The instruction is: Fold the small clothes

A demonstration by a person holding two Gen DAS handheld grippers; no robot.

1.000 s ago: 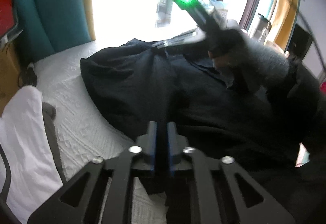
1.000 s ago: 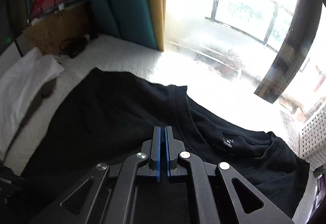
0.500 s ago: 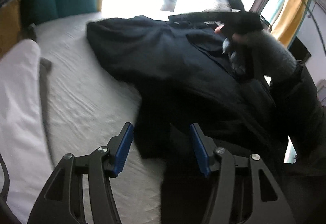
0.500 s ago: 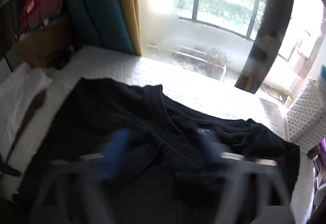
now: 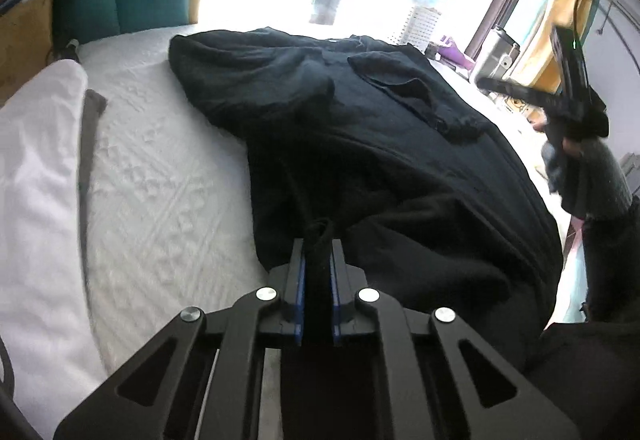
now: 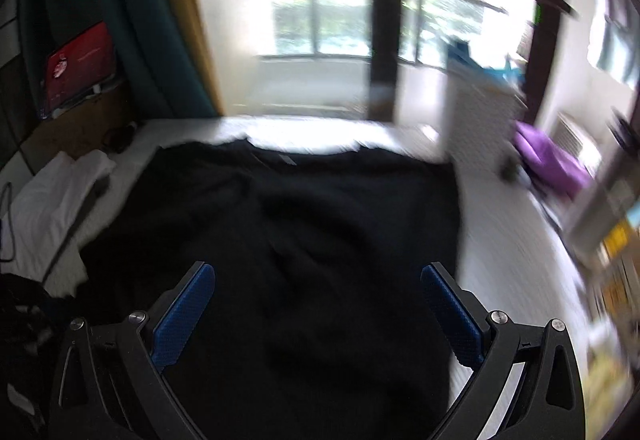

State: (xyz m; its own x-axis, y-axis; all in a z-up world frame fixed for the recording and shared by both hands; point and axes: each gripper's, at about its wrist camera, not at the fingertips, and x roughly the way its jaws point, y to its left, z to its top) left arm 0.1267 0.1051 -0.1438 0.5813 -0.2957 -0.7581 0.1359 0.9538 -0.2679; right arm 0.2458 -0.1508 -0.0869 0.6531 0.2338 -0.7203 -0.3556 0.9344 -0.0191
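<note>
A black T-shirt [image 5: 360, 144] lies rumpled on a white bed, its near part bunched up. My left gripper [image 5: 318, 260] is shut on a fold of the shirt's near edge, with black cloth pinched between the blue pads. My right gripper [image 6: 318, 304] is open wide and empty, held above the shirt [image 6: 304, 232], which fills the middle of the right wrist view. That view is blurred by motion. The right gripper also shows in the left wrist view [image 5: 568, 80], raised at the far right beyond the shirt in a gloved hand.
A folded white cloth [image 5: 36, 176] with a grey strip lies on the left of the bed [image 5: 160, 168]. A white basket [image 5: 420, 24] and purple item [image 6: 548, 160] stand by the window. Teal and yellow curtains hang at the back left.
My left gripper opened half a second ago and is now shut on the shirt's near edge. My right gripper let go of the shirt, opened wide and pulled back to the right.
</note>
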